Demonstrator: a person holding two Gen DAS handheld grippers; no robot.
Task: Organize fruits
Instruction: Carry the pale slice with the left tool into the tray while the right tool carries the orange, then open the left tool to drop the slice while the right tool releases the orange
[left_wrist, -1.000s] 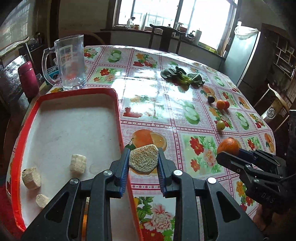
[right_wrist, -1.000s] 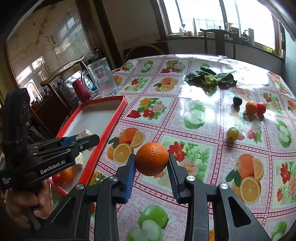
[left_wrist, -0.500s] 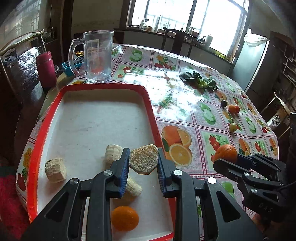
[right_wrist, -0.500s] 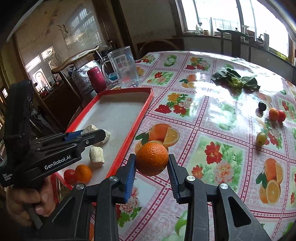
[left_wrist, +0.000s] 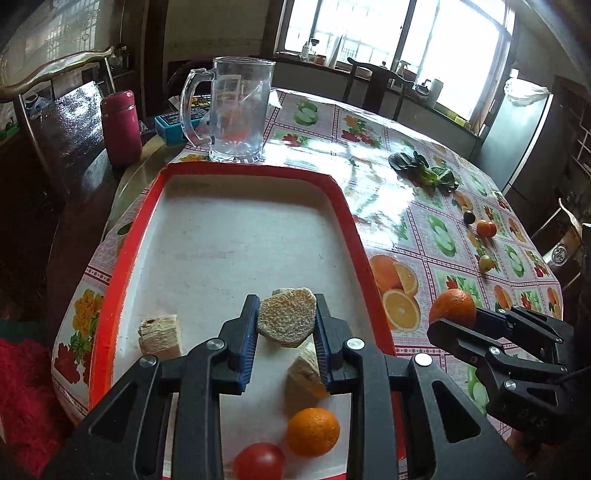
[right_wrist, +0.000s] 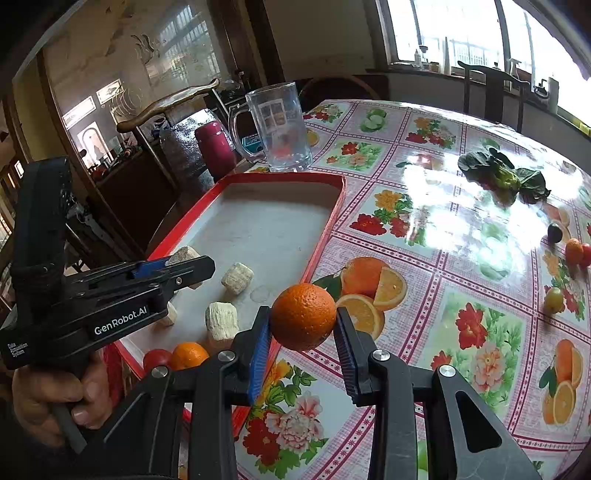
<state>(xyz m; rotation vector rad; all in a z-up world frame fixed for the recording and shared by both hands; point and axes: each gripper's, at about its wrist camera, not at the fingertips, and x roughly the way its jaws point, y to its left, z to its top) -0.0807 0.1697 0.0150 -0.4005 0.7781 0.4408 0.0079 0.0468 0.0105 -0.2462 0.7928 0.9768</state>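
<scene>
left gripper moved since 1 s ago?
Yes. The left gripper with its beige chunk has shifted from the tablecloth, over the rim, to above the red tray.

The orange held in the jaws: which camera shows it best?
The right wrist view: the orange sits centre frame, large, pinched between the right gripper jaws. The left wrist view shows the same orange only small at the right edge, its lower part hidden behind a jaw.
</scene>
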